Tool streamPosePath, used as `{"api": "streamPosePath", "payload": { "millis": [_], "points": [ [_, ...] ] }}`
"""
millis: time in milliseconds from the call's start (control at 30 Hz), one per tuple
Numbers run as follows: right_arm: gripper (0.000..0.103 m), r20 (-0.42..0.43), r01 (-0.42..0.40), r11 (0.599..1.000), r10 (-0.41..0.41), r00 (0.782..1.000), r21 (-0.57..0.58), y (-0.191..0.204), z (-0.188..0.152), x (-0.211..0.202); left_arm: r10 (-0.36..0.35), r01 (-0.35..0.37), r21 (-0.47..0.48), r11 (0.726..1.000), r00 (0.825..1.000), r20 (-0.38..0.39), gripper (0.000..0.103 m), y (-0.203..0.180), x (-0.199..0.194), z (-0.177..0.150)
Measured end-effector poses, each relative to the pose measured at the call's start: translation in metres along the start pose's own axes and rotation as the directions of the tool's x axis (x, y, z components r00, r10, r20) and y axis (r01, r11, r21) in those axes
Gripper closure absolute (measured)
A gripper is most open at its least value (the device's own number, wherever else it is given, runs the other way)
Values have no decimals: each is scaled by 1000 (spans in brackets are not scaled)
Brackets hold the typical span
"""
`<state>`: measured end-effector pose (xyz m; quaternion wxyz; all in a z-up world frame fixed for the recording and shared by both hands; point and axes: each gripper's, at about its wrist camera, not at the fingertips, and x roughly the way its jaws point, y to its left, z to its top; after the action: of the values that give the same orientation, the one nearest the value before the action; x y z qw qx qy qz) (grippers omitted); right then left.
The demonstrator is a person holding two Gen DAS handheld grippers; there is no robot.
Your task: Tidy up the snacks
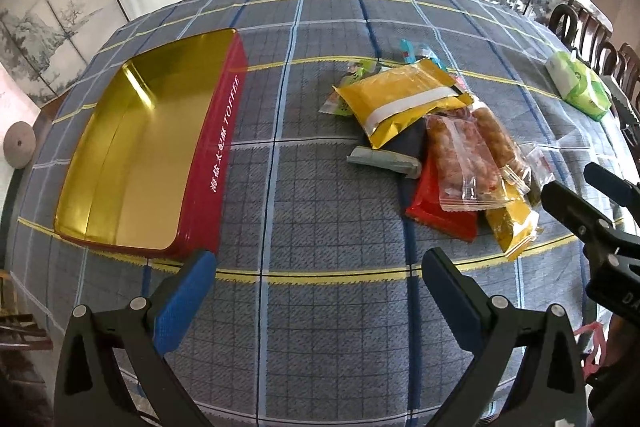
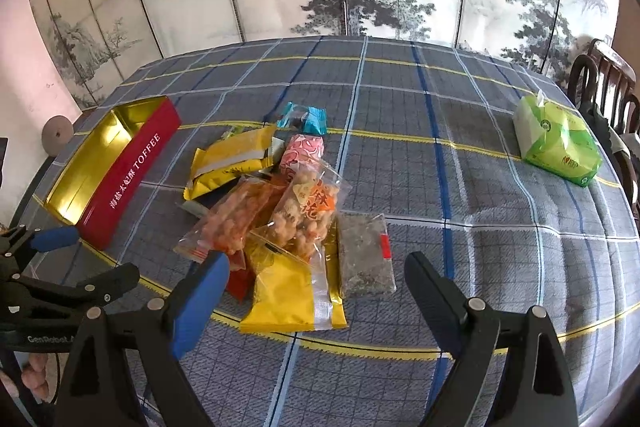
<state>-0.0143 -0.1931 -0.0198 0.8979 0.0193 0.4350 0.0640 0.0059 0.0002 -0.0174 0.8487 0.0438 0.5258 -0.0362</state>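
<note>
2 wide-open grippers, left (image 1: 318, 267) and right (image 2: 316, 269), above snack pile (image 2: 280, 211) beside toffee tin (image 1: 132, 147).

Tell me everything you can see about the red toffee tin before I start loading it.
The red toffee tin is a shallow rectangular box, apparently metal, with red outer walls, a shiny gold interior and rounded corners. White lettering with the word TOFFEE runs along the long side facing the snack pile. It lies flat and open, no lid in view, nothing inside, on the plaid tablecloth. Nothing else touches it; the left gripper hovers open near its corner.
</note>
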Motion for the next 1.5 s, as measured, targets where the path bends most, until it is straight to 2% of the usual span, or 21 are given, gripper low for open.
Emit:
{"api": "streamPosePath", "payload": {
  "millis": [1167,1500],
  "points": [
    [12,-11,-3,1000,2,1000,-12,1,-2,-1,20,-20,11,1000,1000,3,1,0,-2,-4],
    [12,-19,29,1000,-29,999,6,-16,-4,2,18,-18,7,1000,1000,-5,1,-1,-1,-4]
  ]
}}
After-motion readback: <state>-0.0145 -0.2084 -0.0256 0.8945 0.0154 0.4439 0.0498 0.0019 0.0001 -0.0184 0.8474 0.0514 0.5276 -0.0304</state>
